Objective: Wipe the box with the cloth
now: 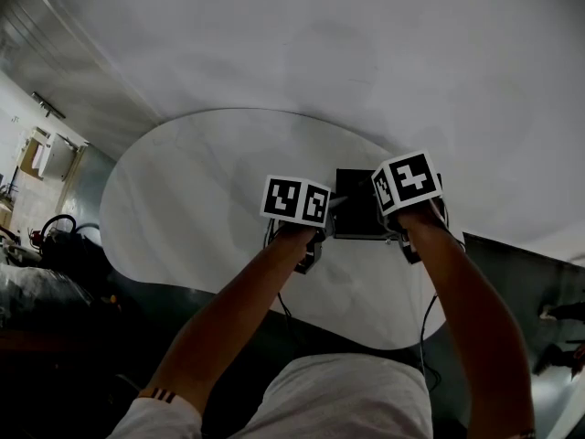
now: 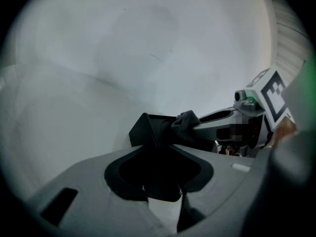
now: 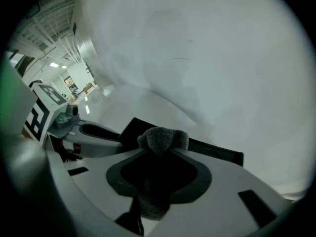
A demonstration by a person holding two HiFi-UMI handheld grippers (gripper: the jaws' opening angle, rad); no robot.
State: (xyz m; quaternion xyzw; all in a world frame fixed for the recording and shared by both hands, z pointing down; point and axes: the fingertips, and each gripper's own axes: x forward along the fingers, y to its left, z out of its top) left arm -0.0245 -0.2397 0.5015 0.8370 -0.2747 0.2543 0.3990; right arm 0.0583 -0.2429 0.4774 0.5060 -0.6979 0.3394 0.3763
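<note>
A small black box point(image 1: 359, 205) lies on the white round table point(image 1: 201, 199). From the left, my left gripper point(image 1: 322, 230) reaches the box's near left edge. In the left gripper view the box point(image 2: 148, 130) runs in between the jaws of the left gripper point(image 2: 158, 149), which look closed on it. My right gripper point(image 1: 395, 229) is at the box's right side, shut on a dark grey cloth point(image 3: 160, 139). The bunched cloth point(image 2: 185, 122) rests against the box's top. The box point(image 3: 217, 149) shows behind the cloth in the right gripper view.
The table's near edge point(image 1: 366, 341) curves just in front of the person's body. A pale wall point(image 1: 366, 44) rises behind the table. Dark clutter and a floor area point(image 1: 55, 245) lie off to the left. Cables point(image 1: 425, 323) hang from the grippers.
</note>
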